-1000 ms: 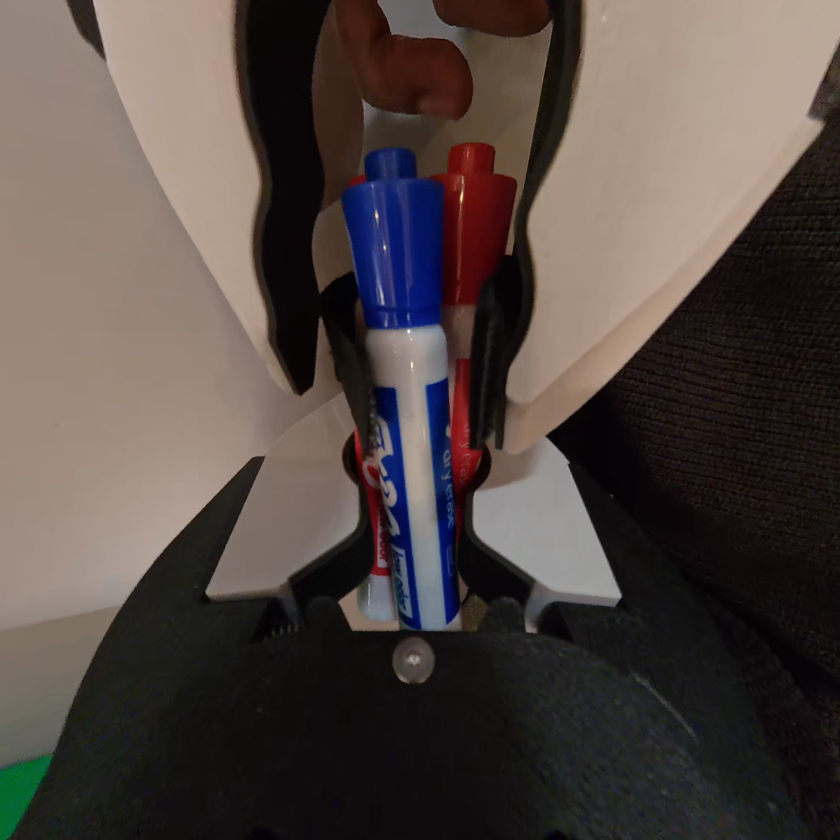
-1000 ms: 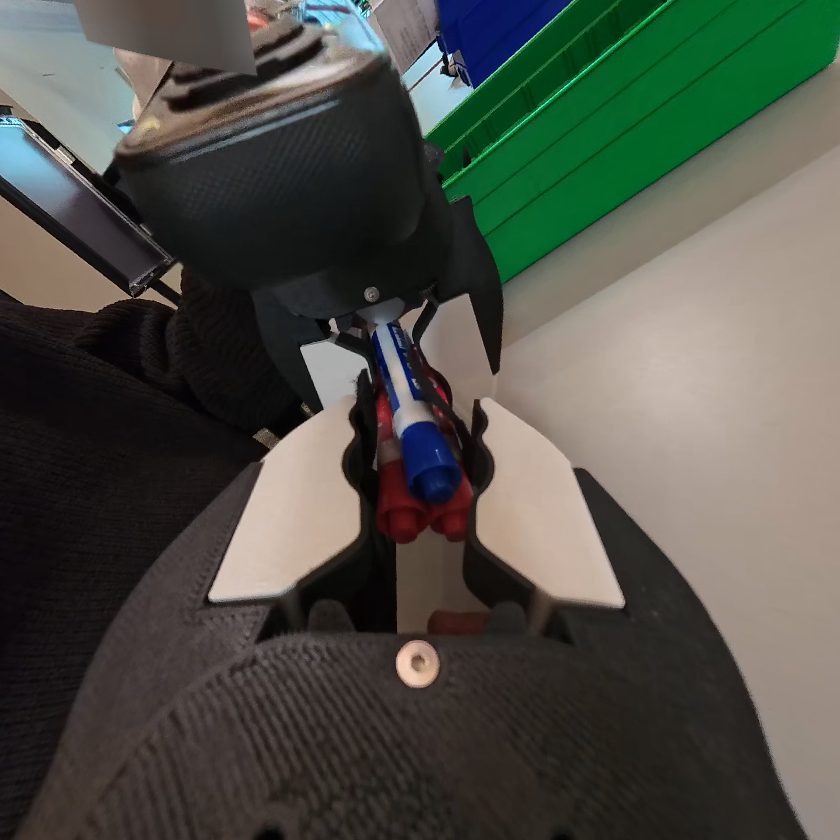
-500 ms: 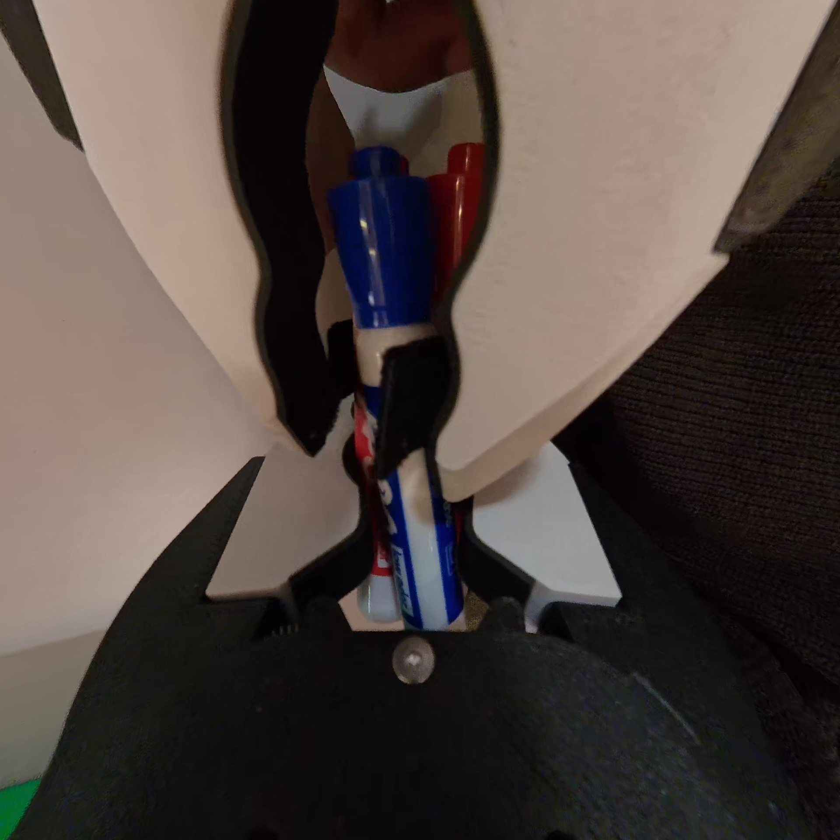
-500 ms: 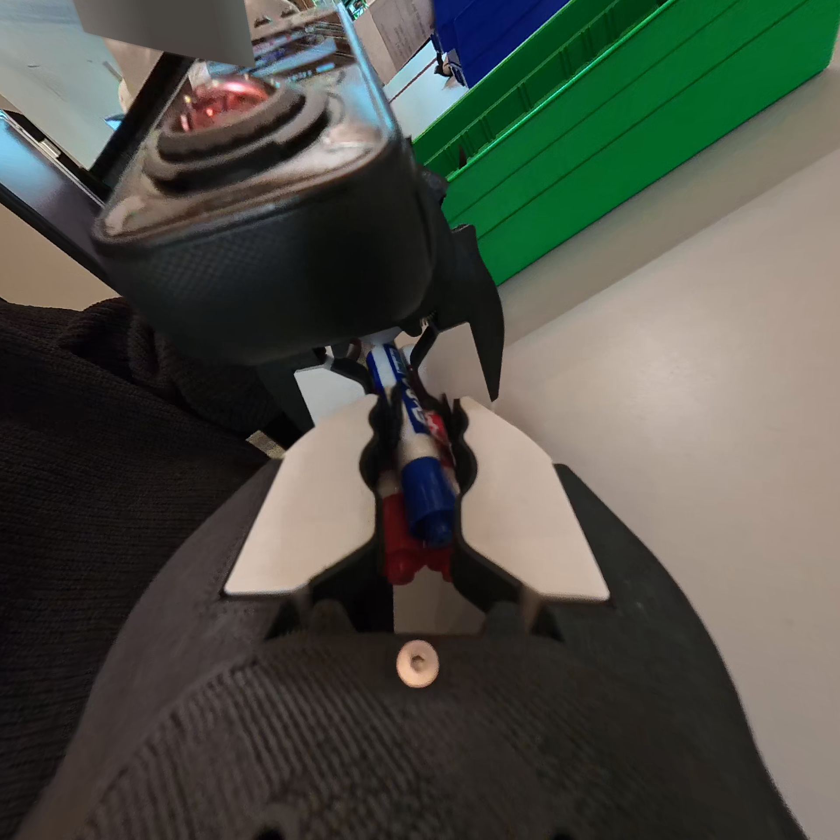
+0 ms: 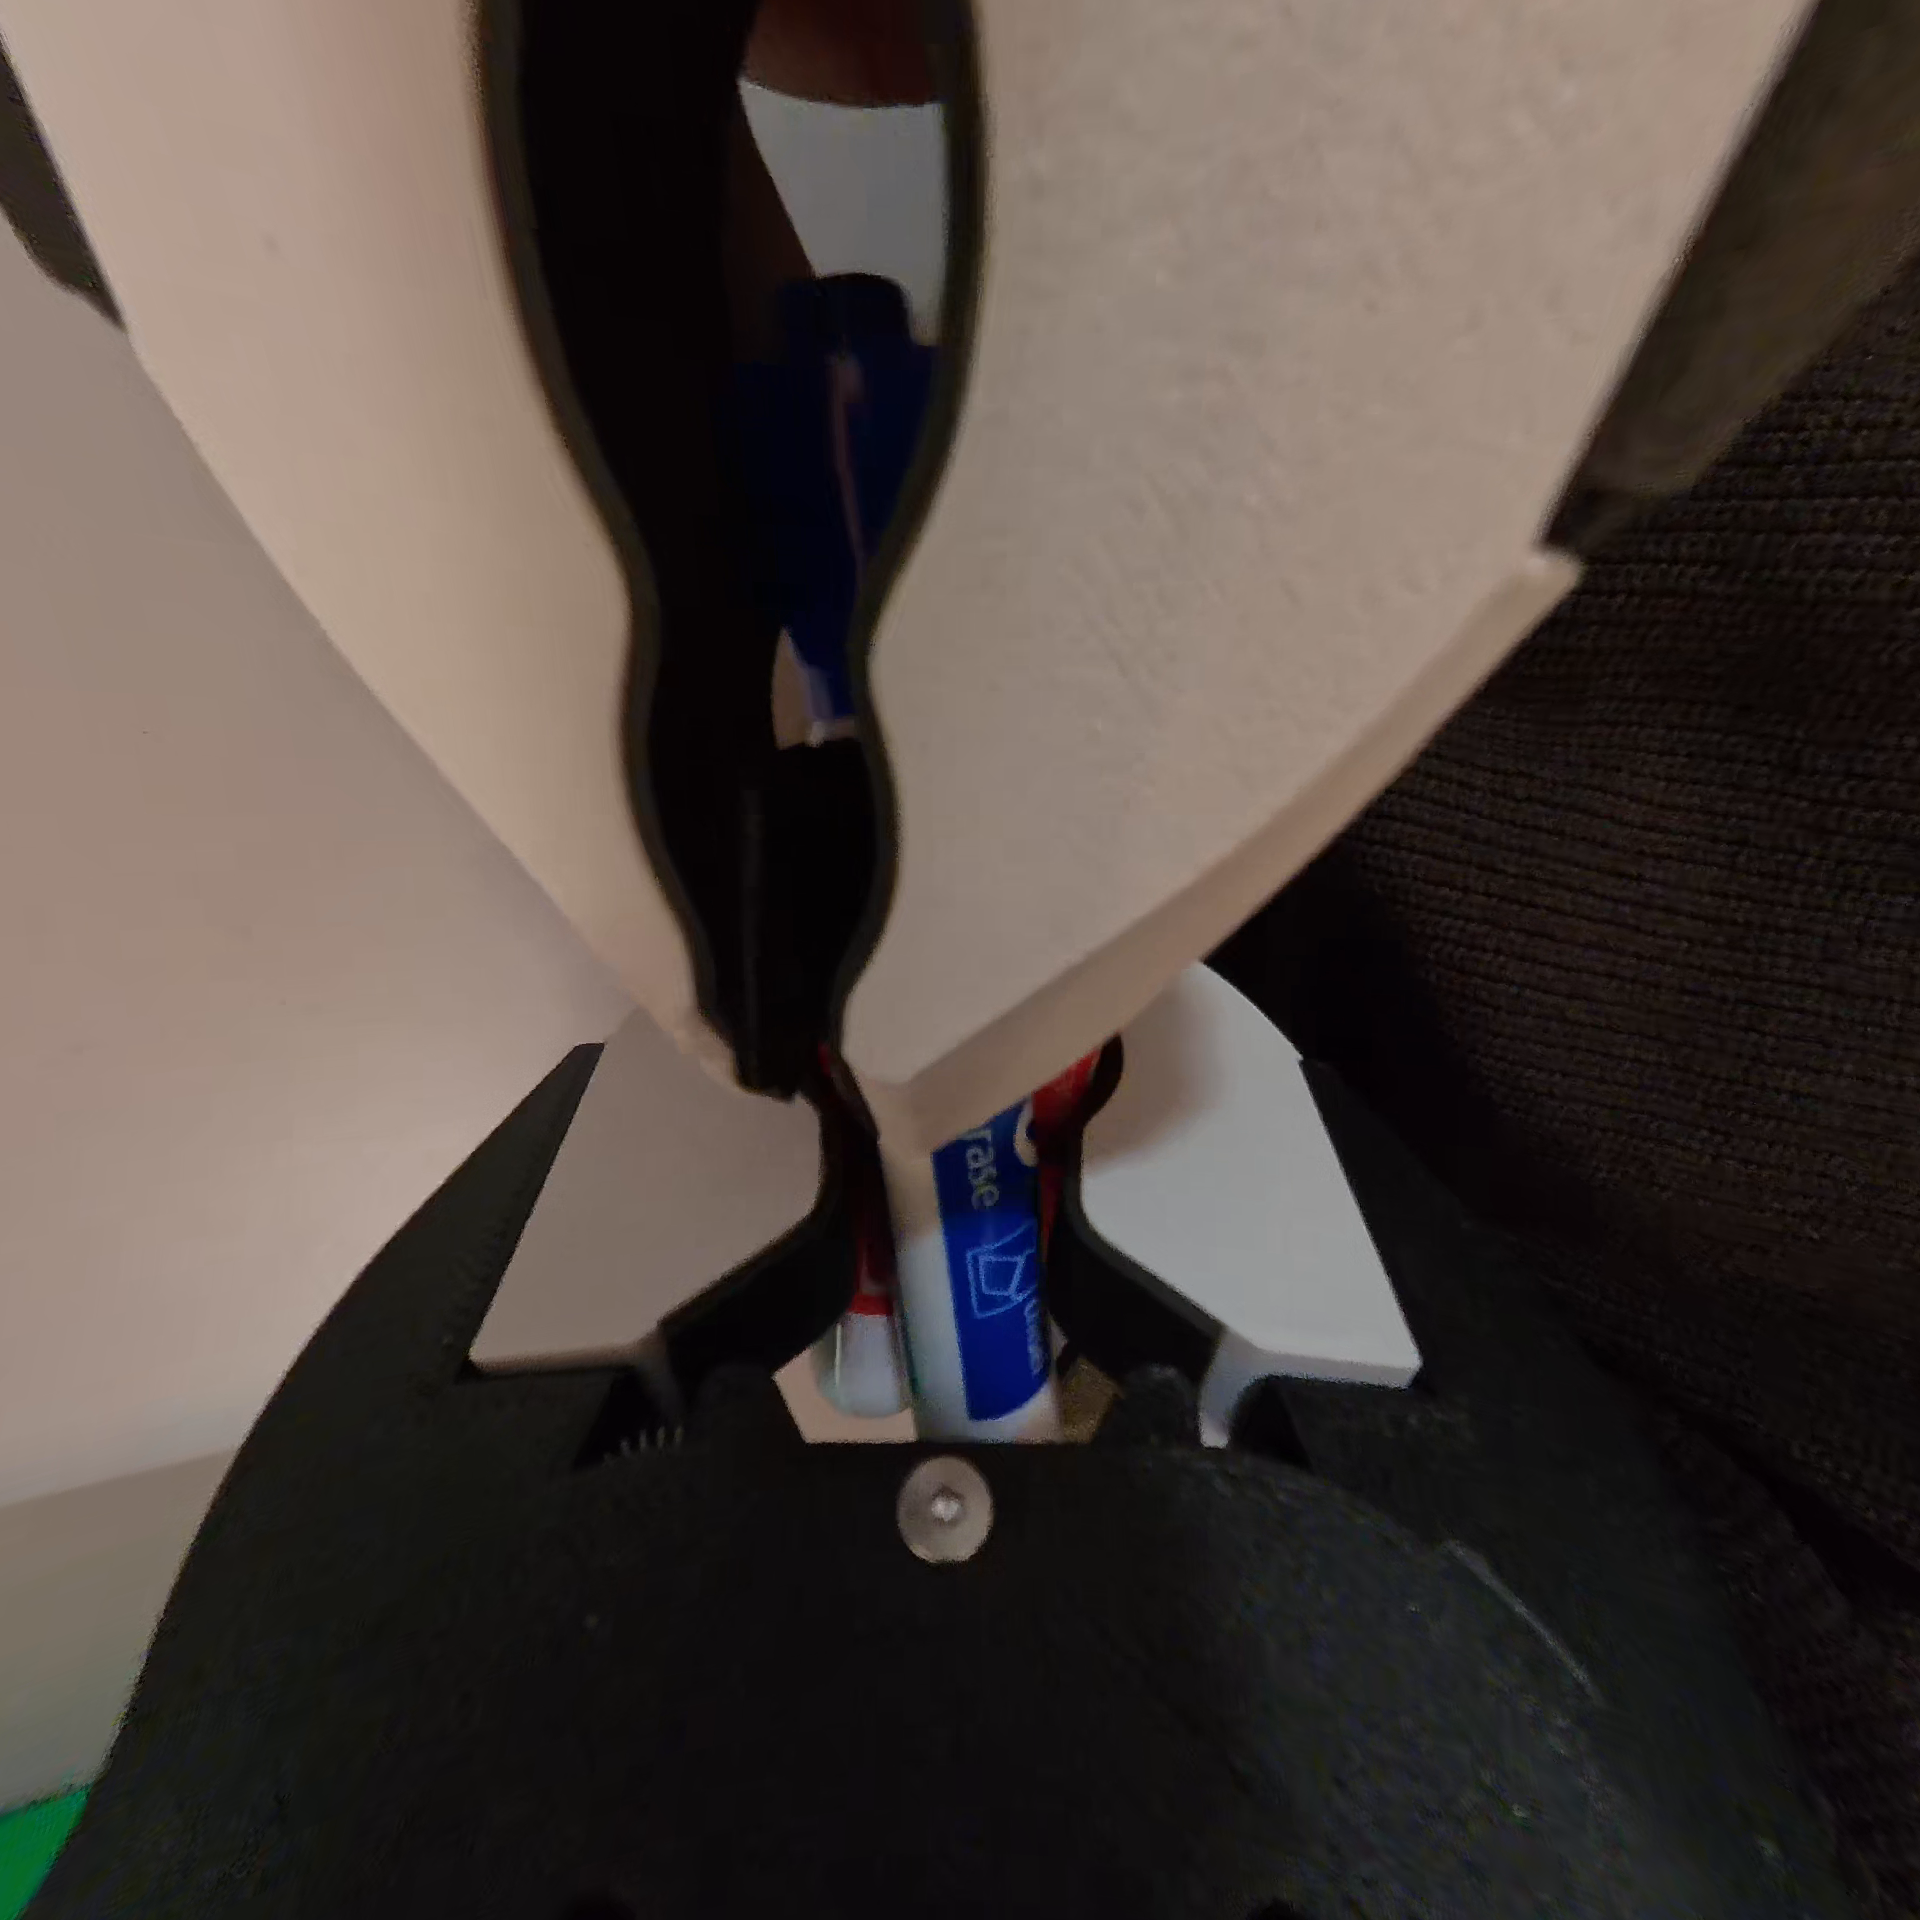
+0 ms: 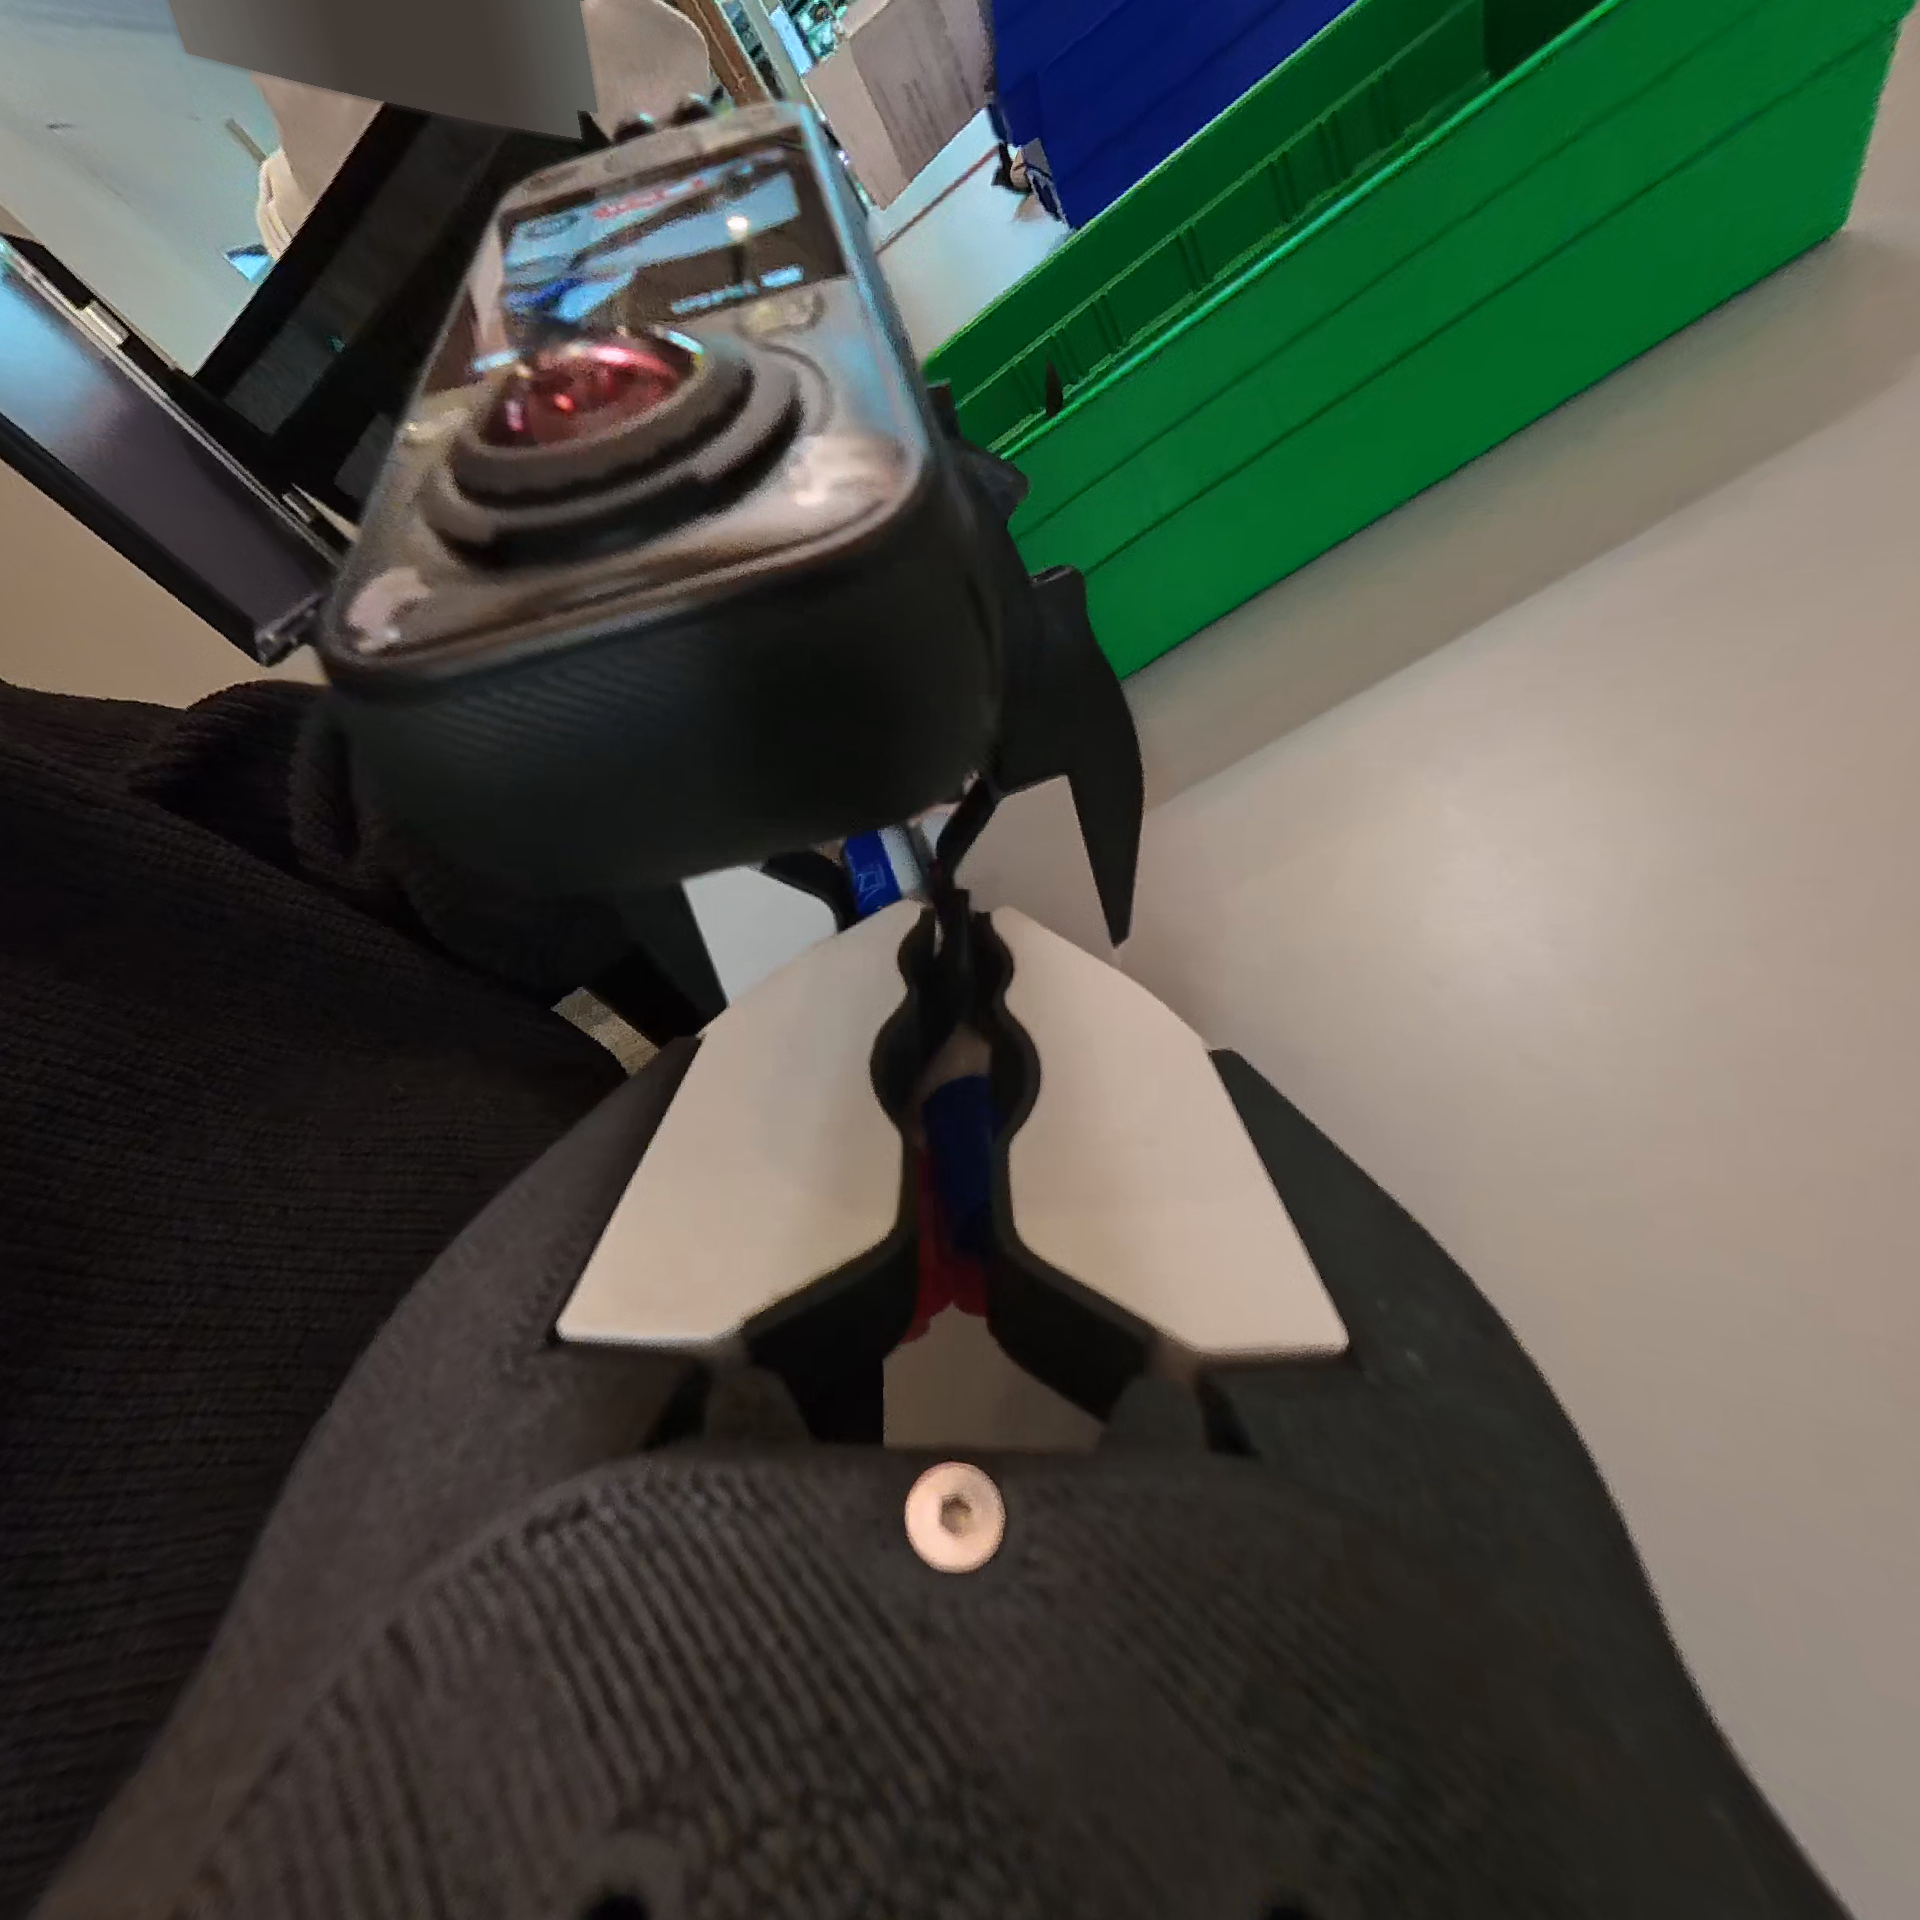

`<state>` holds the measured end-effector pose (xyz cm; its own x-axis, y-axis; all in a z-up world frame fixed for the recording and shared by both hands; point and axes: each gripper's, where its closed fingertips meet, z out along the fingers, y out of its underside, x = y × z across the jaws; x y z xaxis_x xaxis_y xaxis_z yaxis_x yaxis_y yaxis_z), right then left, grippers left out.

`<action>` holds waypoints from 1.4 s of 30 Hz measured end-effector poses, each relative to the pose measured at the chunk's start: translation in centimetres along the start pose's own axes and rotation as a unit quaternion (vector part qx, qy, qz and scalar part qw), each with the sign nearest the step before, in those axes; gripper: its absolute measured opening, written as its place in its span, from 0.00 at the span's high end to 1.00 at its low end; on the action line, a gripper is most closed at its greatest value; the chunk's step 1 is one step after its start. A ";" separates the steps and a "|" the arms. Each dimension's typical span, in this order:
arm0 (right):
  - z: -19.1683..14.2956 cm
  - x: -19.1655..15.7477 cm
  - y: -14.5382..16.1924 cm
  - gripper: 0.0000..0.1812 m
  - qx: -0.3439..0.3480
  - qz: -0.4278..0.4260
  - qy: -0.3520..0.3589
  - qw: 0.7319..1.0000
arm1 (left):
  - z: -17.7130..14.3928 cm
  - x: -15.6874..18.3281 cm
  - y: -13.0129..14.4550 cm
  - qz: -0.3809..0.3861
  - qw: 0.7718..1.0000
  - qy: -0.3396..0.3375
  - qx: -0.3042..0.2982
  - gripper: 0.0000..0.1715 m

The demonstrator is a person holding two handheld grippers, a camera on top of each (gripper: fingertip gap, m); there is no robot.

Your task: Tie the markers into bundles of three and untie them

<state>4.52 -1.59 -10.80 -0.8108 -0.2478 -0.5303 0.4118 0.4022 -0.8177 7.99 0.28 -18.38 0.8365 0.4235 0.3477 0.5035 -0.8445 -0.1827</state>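
A bundle of dry-erase markers, one blue [image 5: 982,1304] and red ones [image 5: 862,1299], is held from both ends. My left gripper [image 5: 971,1164] is shut on the barrel ends. My right gripper [image 6: 956,940] faces it and is shut on the cap ends, with the blue cap [image 6: 961,1138] and red caps [image 6: 935,1294] between its white fingers [image 6: 748,1174]. In the left wrist view the right gripper [image 5: 774,1065] fills the top, its jaws narrow around the dark blue cap [image 5: 831,436]. The two grippers' fingertips almost touch. The left gripper's camera housing [image 6: 644,520] looms close in the right wrist view.
A pale grey table top [image 6: 1558,935] lies below and to the right. A green plastic bin [image 6: 1455,312] stands along its far edge, with a blue bin [image 6: 1122,62] behind. A person's black knit sleeve [image 6: 260,1039] fills the left; it also shows in the left wrist view [image 5: 1662,831]. My right fingertips sit around 8 cm from my left ones.
My right gripper's jaws have closed from wide open onto the marker caps and slid along the bundle toward my left gripper. The red caps are now mostly hidden between the fingers.
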 end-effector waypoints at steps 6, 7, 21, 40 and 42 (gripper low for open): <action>0.0 -0.6 -0.8 0.97 0.003 -0.021 -0.001 1.000 | -0.4 0.0 -0.1 0.004 1.000 -0.001 0.010 0.74; -0.1 -0.5 -0.7 0.96 0.005 -0.023 0.004 1.000 | -0.4 0.0 -0.2 0.004 1.000 -0.002 0.012 0.75; -4.3 2.3 -2.9 0.68 0.078 0.035 0.027 0.996 | -0.6 -0.6 0.1 -0.001 1.000 -0.011 0.013 0.75; -4.2 2.5 9.5 0.71 -0.202 -0.206 0.200 0.936 | -0.7 -4.5 2.7 -0.062 0.997 -0.030 0.042 0.75; -3.0 2.1 10.2 0.70 -0.206 -0.185 0.177 0.944 | -0.8 -4.8 3.3 -0.075 0.996 -0.033 0.044 0.75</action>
<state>5.77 4.59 -19.57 -0.9857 -0.1582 -0.0574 -0.0651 0.6727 -0.7370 5.44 -4.82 -19.90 0.7611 0.5665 0.3158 0.6389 -0.7388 -0.2145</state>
